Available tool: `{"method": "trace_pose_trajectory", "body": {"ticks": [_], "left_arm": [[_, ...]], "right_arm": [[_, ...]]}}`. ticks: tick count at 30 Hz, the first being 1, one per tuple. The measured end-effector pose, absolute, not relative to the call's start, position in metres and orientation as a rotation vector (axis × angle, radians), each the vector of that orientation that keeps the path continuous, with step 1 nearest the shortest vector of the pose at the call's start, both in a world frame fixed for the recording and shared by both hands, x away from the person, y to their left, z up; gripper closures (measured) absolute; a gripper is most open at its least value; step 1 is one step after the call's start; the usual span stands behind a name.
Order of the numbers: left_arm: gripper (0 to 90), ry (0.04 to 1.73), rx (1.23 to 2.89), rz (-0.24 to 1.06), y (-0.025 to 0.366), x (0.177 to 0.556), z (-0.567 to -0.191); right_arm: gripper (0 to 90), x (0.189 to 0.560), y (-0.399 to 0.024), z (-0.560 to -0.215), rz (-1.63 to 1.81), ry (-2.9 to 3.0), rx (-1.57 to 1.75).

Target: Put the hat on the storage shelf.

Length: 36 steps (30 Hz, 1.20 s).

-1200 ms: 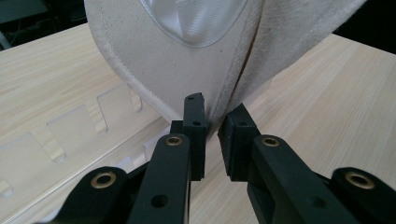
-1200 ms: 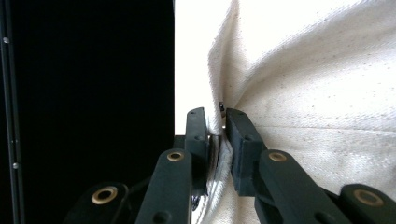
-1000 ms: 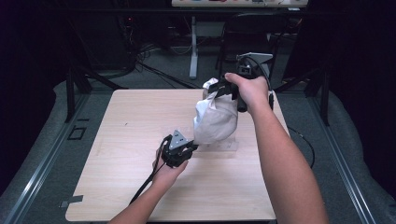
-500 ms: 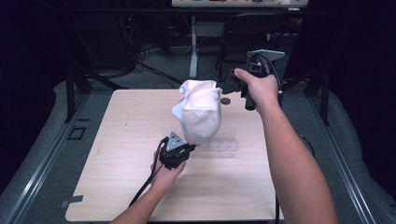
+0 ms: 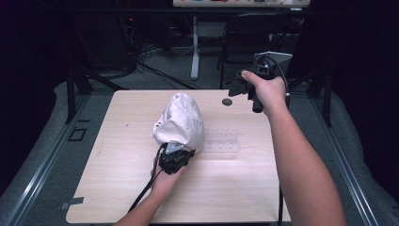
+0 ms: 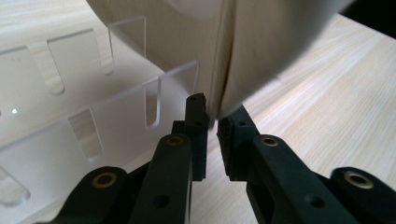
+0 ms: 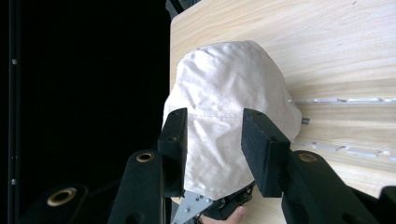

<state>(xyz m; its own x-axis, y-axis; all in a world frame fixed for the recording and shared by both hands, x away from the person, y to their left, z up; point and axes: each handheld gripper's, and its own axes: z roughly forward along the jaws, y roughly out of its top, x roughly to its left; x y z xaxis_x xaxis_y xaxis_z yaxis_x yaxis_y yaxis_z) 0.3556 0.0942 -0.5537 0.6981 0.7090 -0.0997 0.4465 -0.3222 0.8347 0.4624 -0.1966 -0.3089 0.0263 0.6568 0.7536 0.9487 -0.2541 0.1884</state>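
My left tool is closed tight on the lower edge of the cream-white cloth bag, and the fabric is pinched between its two black pads. The bag stands puffed up near the middle of the light wooden desk, just in front of my left hand. Beside it lies a clear plastic slotted rack, touching the bag. My right tool hangs above the far right part of the desk, well apart from the bag. Its jaws have just been opening and stand about half apart, with nothing between them. A small dark round disc lies near it.
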Motion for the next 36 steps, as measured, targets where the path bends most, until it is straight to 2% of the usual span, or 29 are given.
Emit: {"method": "trace_pose_trajectory", "body": {"ticks": [3, 4, 5, 6, 7, 15, 23, 27, 36], "left_arm": [[79.3, 0.888, 1.996, 0.346, 0.098, 0.354, -0.557], [79.3, 0.965, 1.979, 0.294, 0.096, 0.349, -0.558], [78.9, 0.887, 2.021, 0.343, 0.101, 0.353, -0.559], [77.5, 0.891, 2.024, 0.331, 0.102, 0.353, -0.560], [75.9, 0.956, 1.998, 0.285, 0.101, 0.349, -0.562], [66.4, 0.911, 2.093, 0.335, 0.112, 0.340, -0.567], [55.5, 0.860, 2.135, 0.341, 0.121, 0.322, -0.564], [51.4, 0.867, 2.106, 0.344, 0.129, 0.316, -0.562], [47.0, 0.915, 2.039, 0.381, 0.146, 0.313, -0.562]], "right_arm": [[61.6, 0.460, -0.200, -0.309, -1.084, -1.646, -1.944], [61.5, 0.459, -0.200, -0.310, -1.089, -1.657, -1.949], [61.2, 0.457, -0.201, -0.310, -1.082, -1.687, -1.961], [60.8, 0.455, -0.200, -0.310, -1.074, -1.731, -1.975], [60.5, 0.453, -0.199, -0.311, -1.077, -1.755, -1.981], [57.2, 0.437, -0.202, -0.325, -1.029, -1.871, -1.984], [54.1, 0.417, -0.211, -0.351, -0.983, -1.980, -2.005], [51.8, 0.403, -0.216, -0.366, -0.986, -2.012, -1.987], [50.0, 0.370, -0.217, -0.409, -0.940, -2.206, -1.991]]}}
